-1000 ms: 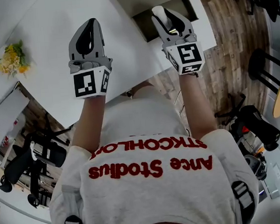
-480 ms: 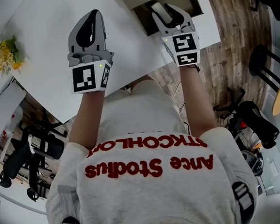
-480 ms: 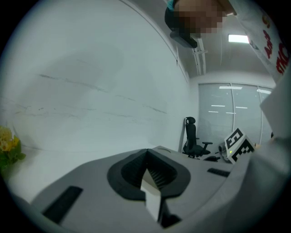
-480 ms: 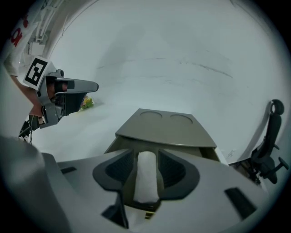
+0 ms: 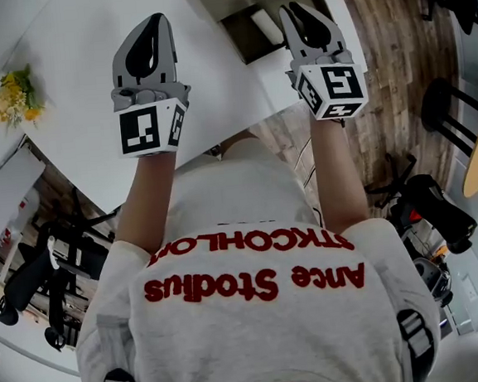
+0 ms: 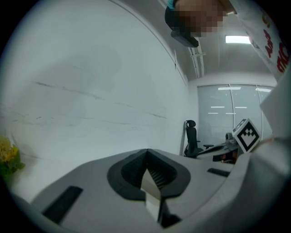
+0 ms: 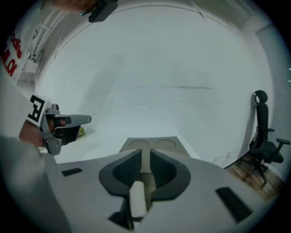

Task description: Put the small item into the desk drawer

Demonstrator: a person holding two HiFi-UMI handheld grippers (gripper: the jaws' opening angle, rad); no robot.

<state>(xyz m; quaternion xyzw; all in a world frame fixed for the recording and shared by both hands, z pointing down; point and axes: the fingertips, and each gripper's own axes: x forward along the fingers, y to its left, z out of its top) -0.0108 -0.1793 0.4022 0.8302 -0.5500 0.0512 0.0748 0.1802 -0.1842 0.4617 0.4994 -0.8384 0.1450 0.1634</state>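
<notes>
The small white item lies in the open desk drawer, free of both grippers. My right gripper hovers just right of it over the drawer's right edge, its jaws closing with a narrow gap and nothing pressed between the pads. In the right gripper view the item shows low through that gap of the right gripper, with the drawer's tan inset beyond. My left gripper is shut and empty above the white desk; in the left gripper view the left gripper has its jaws meeting.
Yellow flowers lie at the desk's left end. Wooden floor, a black stool and an office chair are to the right of the desk. The person's white shirt fills the lower head view.
The right gripper held the white item over the drawer, then let it go. The item now lies in the drawer and the gripper has shifted right. The left gripper barely moved.
</notes>
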